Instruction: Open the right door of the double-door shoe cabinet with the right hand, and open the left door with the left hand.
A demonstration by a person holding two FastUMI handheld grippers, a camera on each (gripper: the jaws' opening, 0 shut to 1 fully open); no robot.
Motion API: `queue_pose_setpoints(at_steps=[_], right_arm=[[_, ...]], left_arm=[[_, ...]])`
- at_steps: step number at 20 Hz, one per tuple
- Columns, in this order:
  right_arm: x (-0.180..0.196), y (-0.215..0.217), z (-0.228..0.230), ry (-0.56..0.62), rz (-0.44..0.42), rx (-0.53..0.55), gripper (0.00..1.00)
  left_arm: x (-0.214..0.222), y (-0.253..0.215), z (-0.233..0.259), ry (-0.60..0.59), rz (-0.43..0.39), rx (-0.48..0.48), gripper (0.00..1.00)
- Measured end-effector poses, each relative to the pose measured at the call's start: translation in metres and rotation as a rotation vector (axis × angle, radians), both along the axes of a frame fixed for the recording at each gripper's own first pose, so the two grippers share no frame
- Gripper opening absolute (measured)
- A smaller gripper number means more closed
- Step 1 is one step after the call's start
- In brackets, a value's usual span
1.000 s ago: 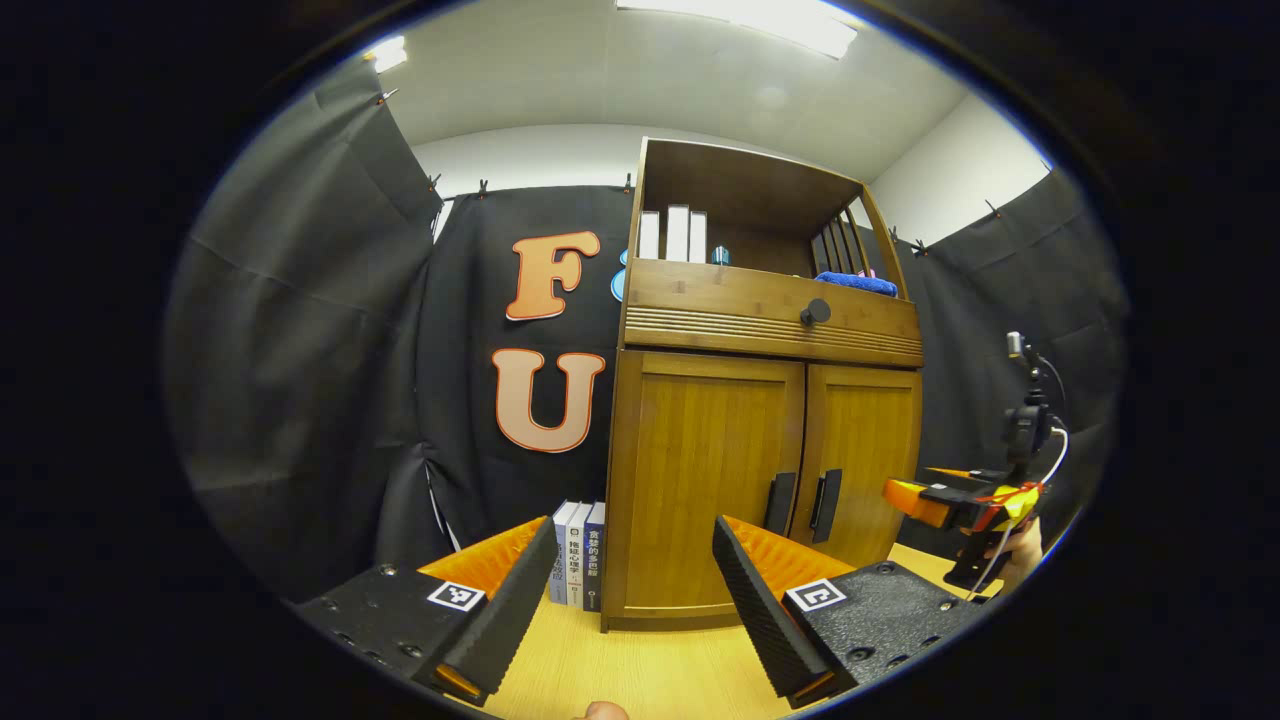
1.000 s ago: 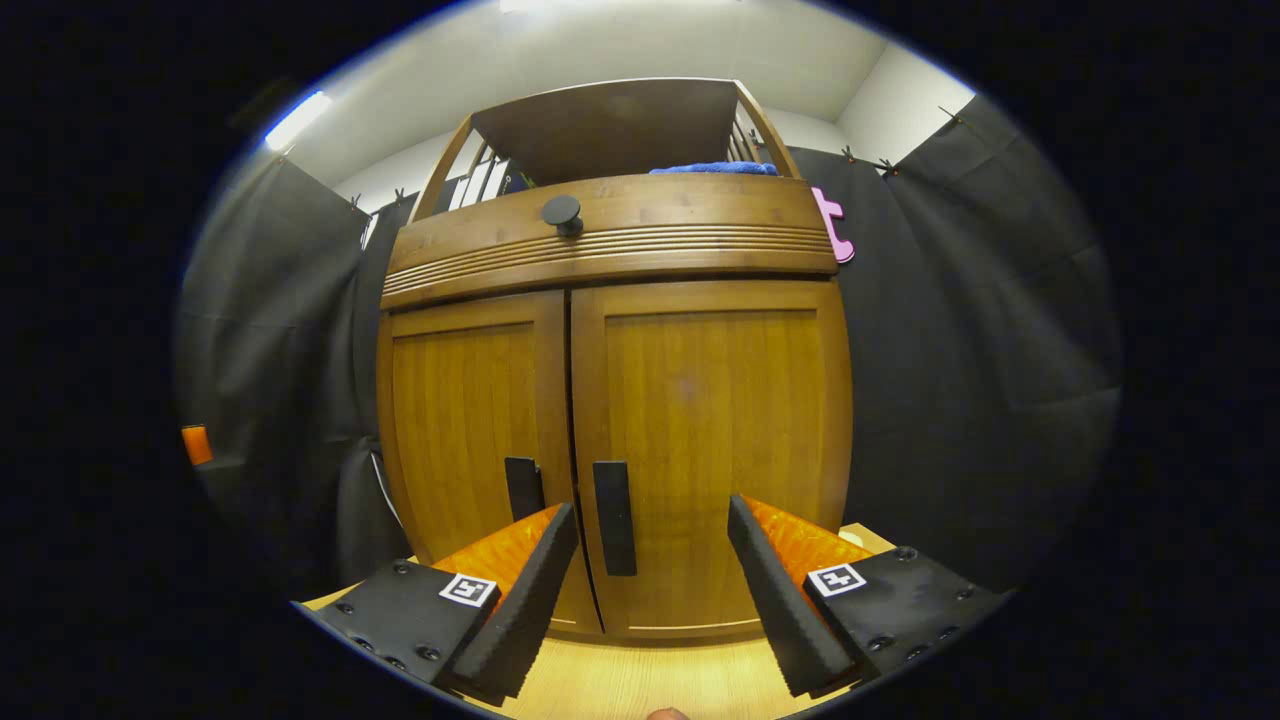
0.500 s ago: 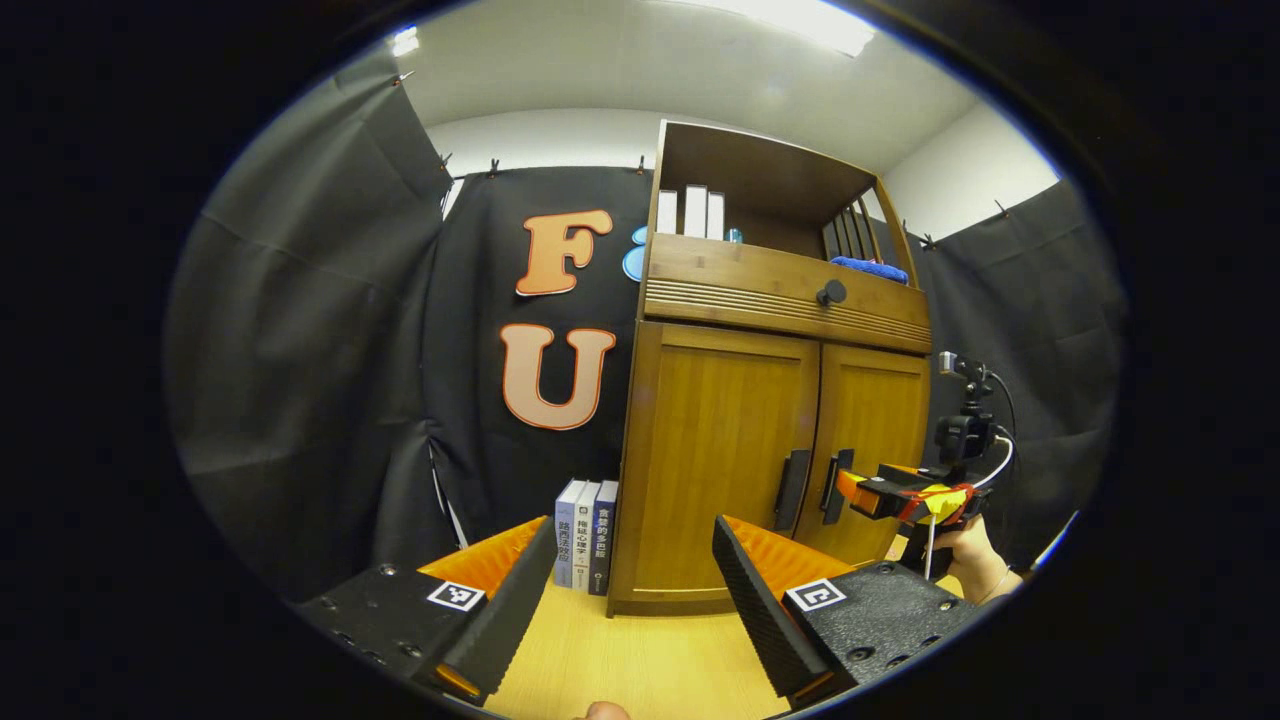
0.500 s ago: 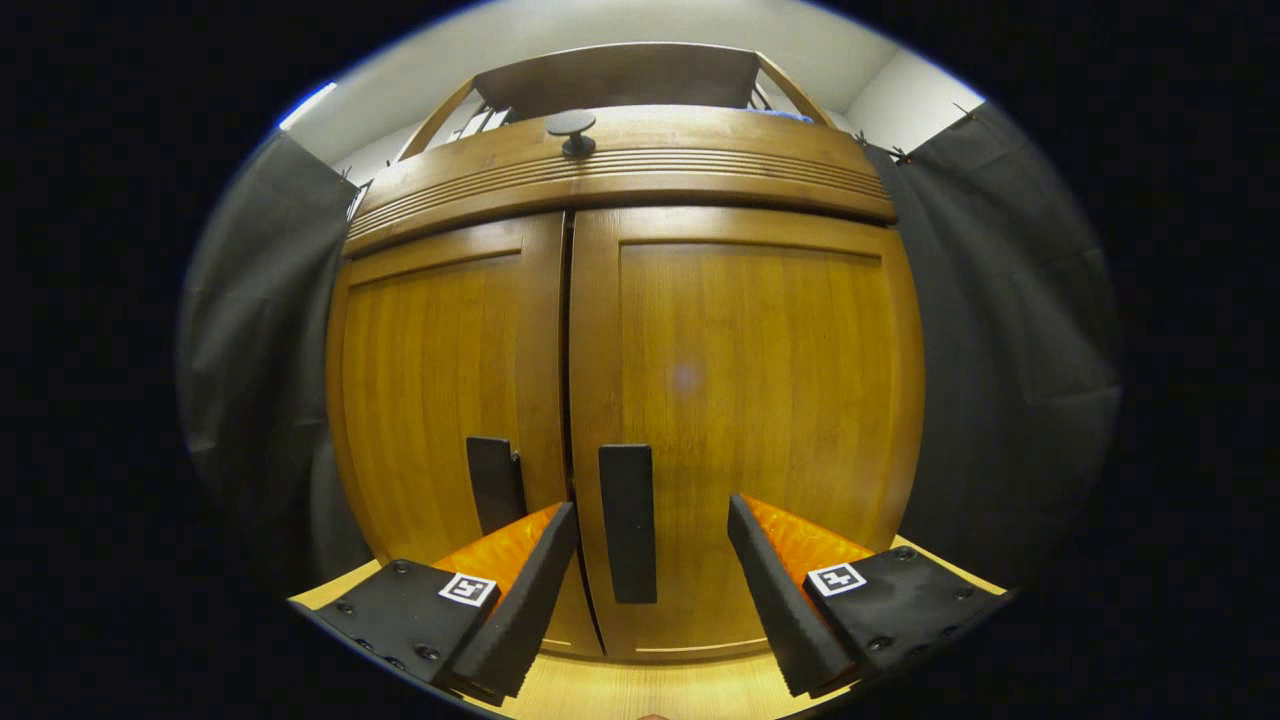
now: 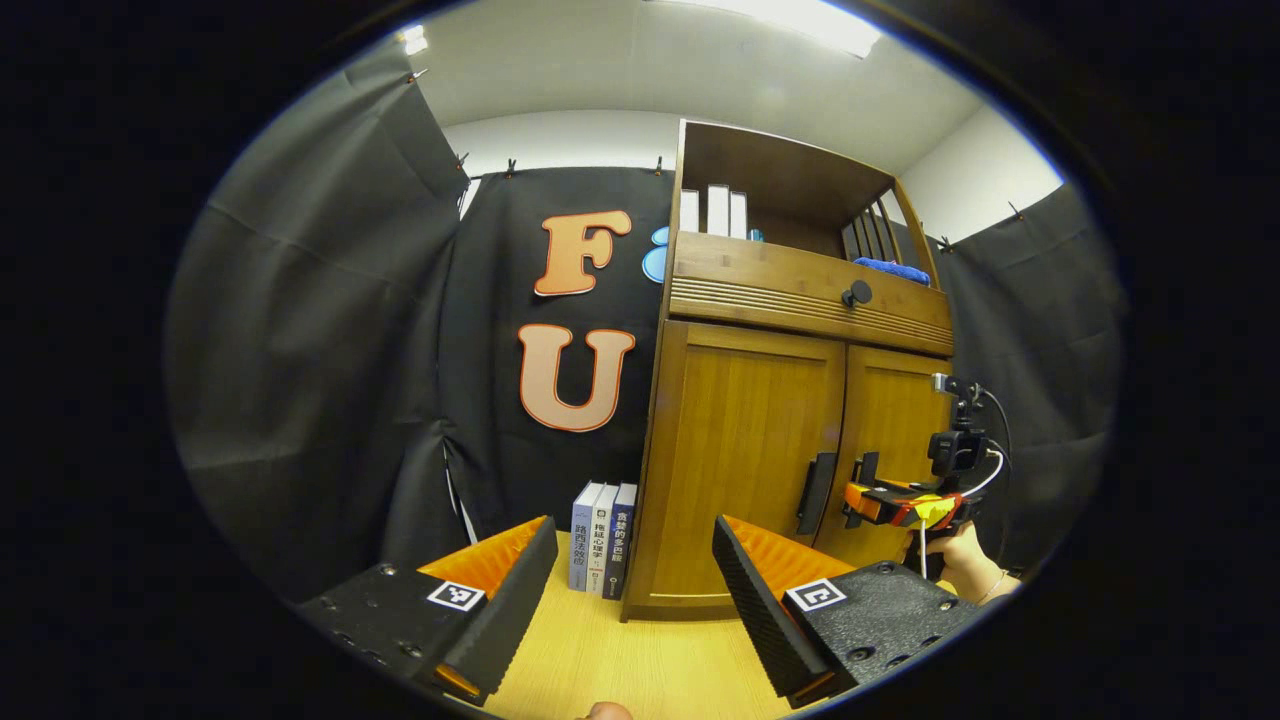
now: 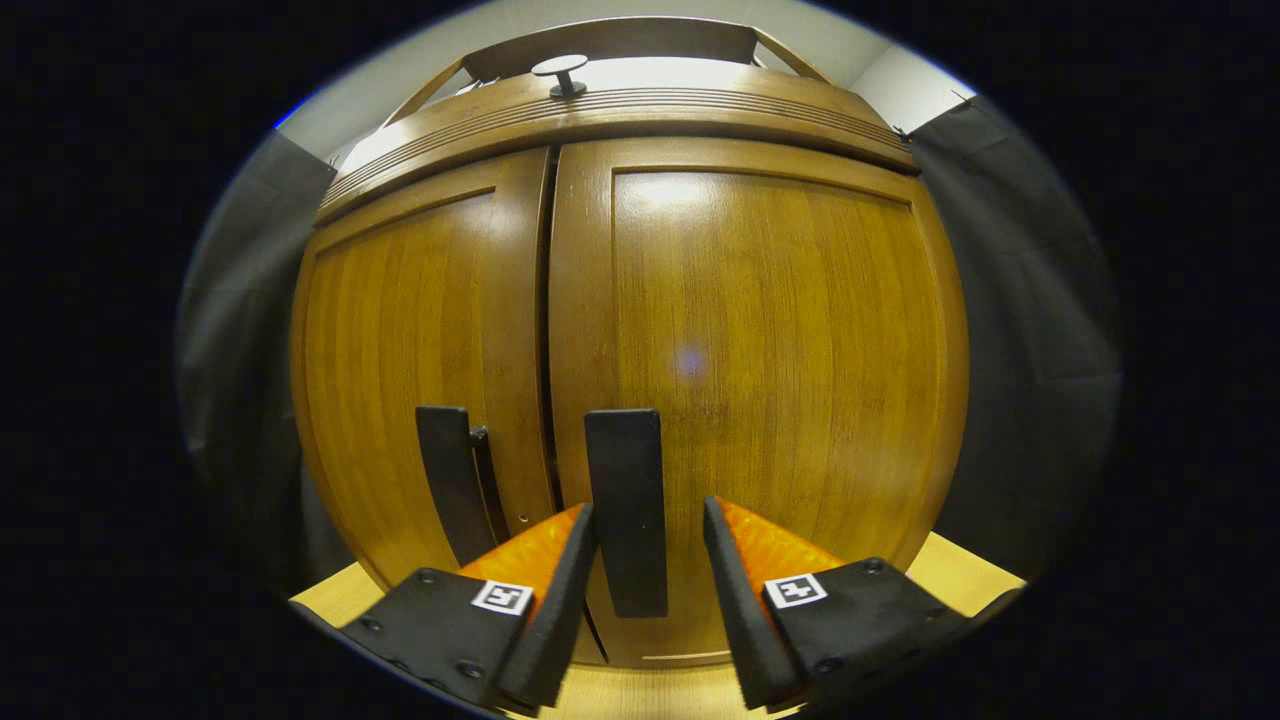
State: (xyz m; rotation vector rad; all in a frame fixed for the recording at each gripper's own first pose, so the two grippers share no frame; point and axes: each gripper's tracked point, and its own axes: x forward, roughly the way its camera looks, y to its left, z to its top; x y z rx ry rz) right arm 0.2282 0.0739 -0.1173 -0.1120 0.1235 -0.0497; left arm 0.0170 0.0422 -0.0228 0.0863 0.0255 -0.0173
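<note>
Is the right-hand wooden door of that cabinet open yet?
Not yet. The right wooden door sits flush beside the left wooden door, with a thin seam between. The right gripper straddles its black bar handle, open.

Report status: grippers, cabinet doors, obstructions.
Right hand-held gripper open, straddling right door handle, not clamped. Left hand-held gripper open, standing off. Both doors shut. Nothing blocking.

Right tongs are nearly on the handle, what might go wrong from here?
The right tongs straddle the right door handle but aren't closed; closing too soon could miss it. The left door handle sits close beside, so drifting sideways may snag it. The left tongs are far from the cabinet.
</note>
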Motion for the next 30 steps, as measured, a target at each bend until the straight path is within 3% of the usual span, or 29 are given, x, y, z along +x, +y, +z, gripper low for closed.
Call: queue_pose_setpoints(at_steps=[2, 3, 6, 8, 9, 10, 12, 14, 18, 19, 20, 22, 23, 24, 25, 27, 30], right_arm=[[0.005, 0.002, -0.006, 0.019, 0.006, 0.003, 0.62], [0.011, 0.003, -0.009, 0.02, 0.008, 0.002, 0.62], [0.006, 0.005, -0.008, 0.029, 0.019, 0.01, 0.44], [0.009, 0.004, -0.009, 0.035, 0.017, 0.01, 0.46], [0.007, 0.004, -0.009, 0.037, 0.016, 0.012, 0.46], [0.005, 0.003, -0.01, 0.041, 0.017, 0.009, 0.37], [-0.002, 0.003, -0.009, 0.04, 0.023, 0.003, 0.32], [-0.011, 0.002, -0.007, 0.042, 0.036, 0.005, 0.41], [-0.039, -0.002, -0.005, 0.033, 0.056, -0.002, 0.38], [-0.046, -0.005, -0.005, 0.031, 0.059, -0.008, 0.37], [-0.053, -0.007, -0.005, 0.027, 0.062, -0.013, 0.41], [-0.059, -0.009, -0.001, 0.021, 0.07, -0.022, 0.36], [-0.066, -0.011, 0.0, 0.019, 0.075, -0.02, 0.41], [-0.07, -0.013, -0.001, 0.02, 0.077, -0.014, 0.37], [-0.076, -0.014, 0.0, 0.022, 0.08, -0.006, 0.41], [-0.086, -0.019, 0.001, 0.022, 0.084, 0.009, 0.37], [-0.103, -0.028, 0.002, 0.024, 0.088, 0.028, 0.4]], left_arm=[[0.001, 0.0, -0.001, 0.003, 0.001, 0.001, 0.95], [0.001, 0.0, -0.002, 0.004, 0.002, 0.003, 0.92], [0.001, -0.001, -0.002, 0.008, 0.005, 0.003, 0.92], [0.002, -0.001, -0.003, 0.014, 0.007, -0.003, 0.95], [0.001, -0.002, -0.005, 0.018, 0.008, -0.006, 0.92], [0.0, -0.003, -0.007, 0.024, 0.01, -0.011, 0.92], [-0.003, -0.001, -0.009, 0.035, 0.017, -0.015, 0.95], [-0.005, 0.003, -0.011, 0.042, 0.028, -0.017, 0.95], [-0.013, 0.004, -0.01, 0.049, 0.035, -0.015, 0.92], [-0.016, 0.004, -0.009, 0.045, 0.04, -0.007, 0.95], [-0.018, 0.006, -0.007, 0.038, 0.047, 0.001, 0.95], [-0.023, 0.006, -0.003, 0.027, 0.054, 0.01, 0.95], [-0.026, 0.005, -0.001, 0.022, 0.057, 0.012, 0.95], [-0.029, 0.004, 0.0, 0.018, 0.059, 0.014, 0.95], [-0.031, 0.003, 0.003, 0.015, 0.06, 0.017, 0.92], [-0.036, 0.001, 0.003, 0.013, 0.061, 0.022, 0.92], [-0.041, -0.005, 0.005, 0.012, 0.053, 0.024, 0.94]])
